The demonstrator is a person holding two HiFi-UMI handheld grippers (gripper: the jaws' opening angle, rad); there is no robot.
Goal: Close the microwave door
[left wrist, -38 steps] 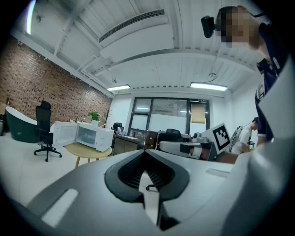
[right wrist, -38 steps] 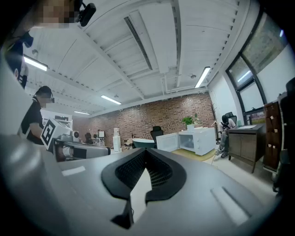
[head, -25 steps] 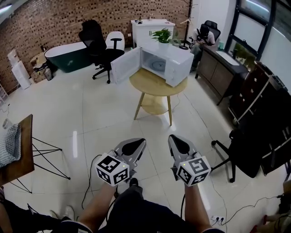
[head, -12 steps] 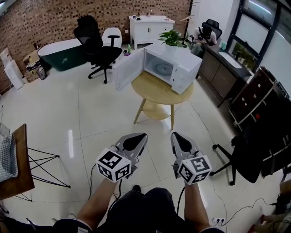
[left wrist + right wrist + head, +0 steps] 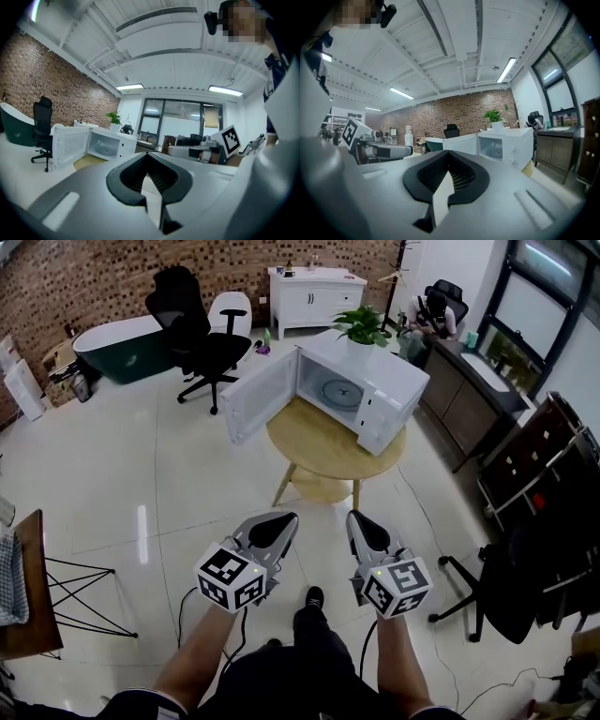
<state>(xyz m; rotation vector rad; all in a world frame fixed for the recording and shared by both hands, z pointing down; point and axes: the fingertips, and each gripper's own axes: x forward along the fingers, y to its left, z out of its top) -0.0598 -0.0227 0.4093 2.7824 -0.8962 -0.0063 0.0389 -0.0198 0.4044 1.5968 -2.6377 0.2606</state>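
Both our grippers are pressed together and hold nothing: the left gripper (image 5: pixel 281 522) and the right gripper (image 5: pixel 362 520) hang side by side, low before us. The microwave (image 5: pixel 367 395) stands well apart, straight ahead on the round table (image 5: pixel 323 454). Its door (image 5: pixel 261 396) is upright and swung wide to the left, its free edge pointing towards us. We judge the left gripper nearer that edge, so it should push the door rightwards. Only bare floor (image 5: pixel 169 484) lies between. A plant (image 5: pixel 364 324) stands behind the microwave and a black chair (image 5: pixel 511 568) to our right, both clear of the path.
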